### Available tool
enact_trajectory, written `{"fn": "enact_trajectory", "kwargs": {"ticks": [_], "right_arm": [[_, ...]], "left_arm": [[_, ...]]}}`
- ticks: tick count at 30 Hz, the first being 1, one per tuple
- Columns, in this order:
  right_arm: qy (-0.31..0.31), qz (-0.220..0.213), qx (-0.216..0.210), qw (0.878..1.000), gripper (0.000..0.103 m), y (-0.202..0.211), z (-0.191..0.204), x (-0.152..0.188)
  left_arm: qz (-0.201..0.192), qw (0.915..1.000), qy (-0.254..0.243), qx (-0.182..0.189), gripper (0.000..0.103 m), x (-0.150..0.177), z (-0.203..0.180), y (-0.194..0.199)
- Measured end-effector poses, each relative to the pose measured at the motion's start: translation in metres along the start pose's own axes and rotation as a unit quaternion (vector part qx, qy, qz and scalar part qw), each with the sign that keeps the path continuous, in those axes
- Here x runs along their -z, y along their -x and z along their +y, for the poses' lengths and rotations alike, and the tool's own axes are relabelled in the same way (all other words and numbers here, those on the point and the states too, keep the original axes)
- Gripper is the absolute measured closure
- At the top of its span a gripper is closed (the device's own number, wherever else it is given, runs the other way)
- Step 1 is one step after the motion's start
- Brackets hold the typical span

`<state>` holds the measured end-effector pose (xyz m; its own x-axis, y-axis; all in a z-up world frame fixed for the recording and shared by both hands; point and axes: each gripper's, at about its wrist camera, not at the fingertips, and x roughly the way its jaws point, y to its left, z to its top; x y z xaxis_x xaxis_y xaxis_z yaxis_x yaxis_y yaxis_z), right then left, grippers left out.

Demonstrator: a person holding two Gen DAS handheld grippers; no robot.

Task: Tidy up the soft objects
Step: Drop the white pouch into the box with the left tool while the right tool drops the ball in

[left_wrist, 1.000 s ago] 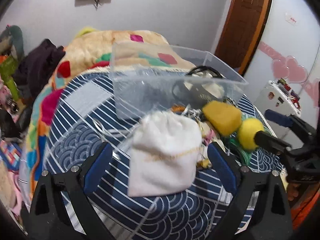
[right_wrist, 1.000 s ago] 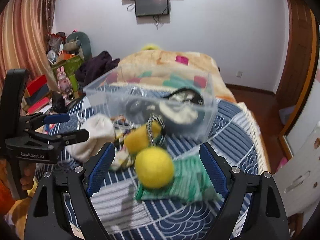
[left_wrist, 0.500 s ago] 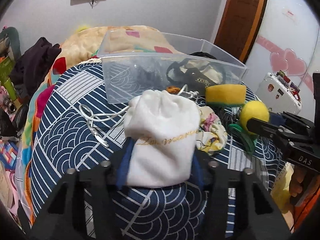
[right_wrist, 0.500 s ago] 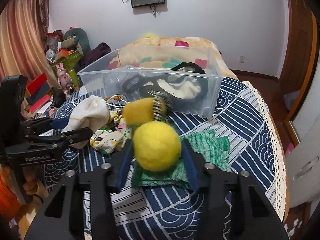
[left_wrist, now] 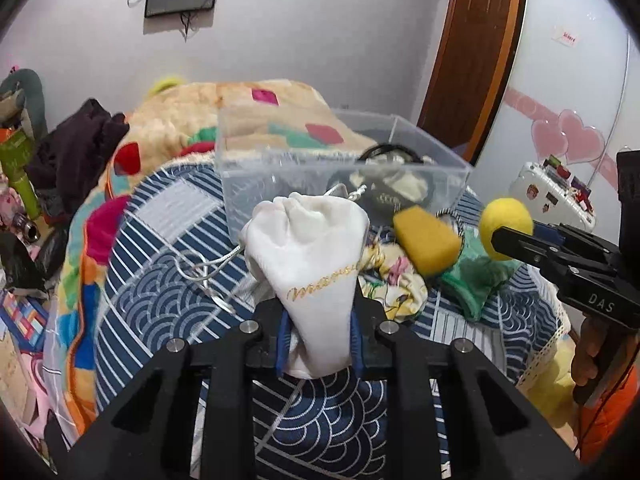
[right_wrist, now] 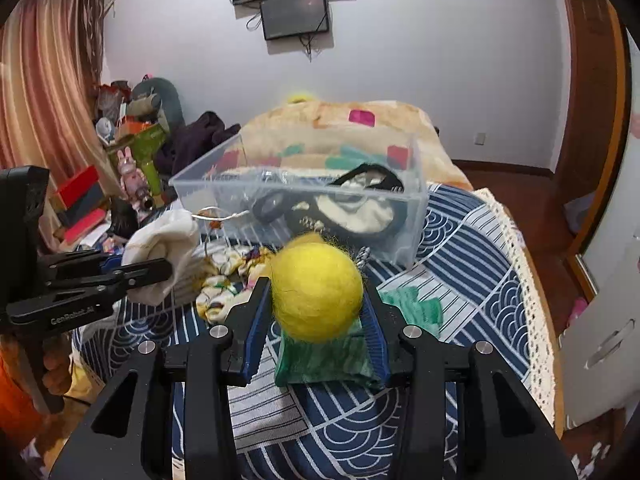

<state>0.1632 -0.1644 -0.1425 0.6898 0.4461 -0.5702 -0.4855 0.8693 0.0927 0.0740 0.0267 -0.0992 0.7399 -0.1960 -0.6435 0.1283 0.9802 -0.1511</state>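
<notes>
My left gripper (left_wrist: 318, 332) is shut on a white drawstring pouch (left_wrist: 312, 248) with gold lettering and holds it above the bed; it also shows in the right wrist view (right_wrist: 164, 248). My right gripper (right_wrist: 316, 316) is shut on a yellow felt ball (right_wrist: 316, 286), also visible in the left wrist view (left_wrist: 505, 222). A clear plastic bin (left_wrist: 340, 168) stands behind on the bed, holding a black-and-cream bag (right_wrist: 352, 204). A yellow sponge (left_wrist: 426, 240), a floral cloth (left_wrist: 394, 280) and a green knitted cloth (right_wrist: 340, 356) lie in front of the bin.
The bed has a blue-and-white patterned cover (left_wrist: 168, 288) and a colourful blanket (left_wrist: 256, 108) behind the bin. A white cord (left_wrist: 208, 272) lies left of the pouch. Clutter and toys (right_wrist: 136, 160) stand to the left; a white case (left_wrist: 552, 192) is at the right.
Both grippers closed from open, the left on the white pouch and the right on the yellow ball, and both have lifted their objects off the bed.
</notes>
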Motion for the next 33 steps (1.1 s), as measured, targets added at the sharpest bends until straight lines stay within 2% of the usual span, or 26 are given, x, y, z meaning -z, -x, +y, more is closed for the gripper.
{"fn": "enact_trajectory", "kwargs": {"ticks": [7,13,19,26,33], "right_arm": [[-0.011,-0.029,0.005,1.0,0.063,0.011,-0.003,-0.016],[-0.011,-0.058,0.011,0.998,0.063,0.014,-0.003,-0.038],[-0.004,-0.084,0.015,0.996,0.063,0.014,-0.001,-0.06],[-0.001,-0.091,0.015,0.996,0.063,-0.002,0.0,-0.08],[0.006,-0.06,0.019,0.998,0.063,-0.032,0.003,-0.089]], "left_arm": [[-0.034,0.9994,-0.003,0.009,0.079,-0.021,0.001,0.02],[-0.074,0.9972,-0.01,-0.003,0.079,-0.048,0.001,0.03],[-0.095,0.9953,-0.008,-0.015,0.079,-0.072,0.002,0.025],[-0.1,0.9944,-0.009,-0.034,0.079,-0.094,0.007,0.001],[-0.079,0.9957,-0.014,-0.047,0.079,-0.103,0.005,-0.033]]}}
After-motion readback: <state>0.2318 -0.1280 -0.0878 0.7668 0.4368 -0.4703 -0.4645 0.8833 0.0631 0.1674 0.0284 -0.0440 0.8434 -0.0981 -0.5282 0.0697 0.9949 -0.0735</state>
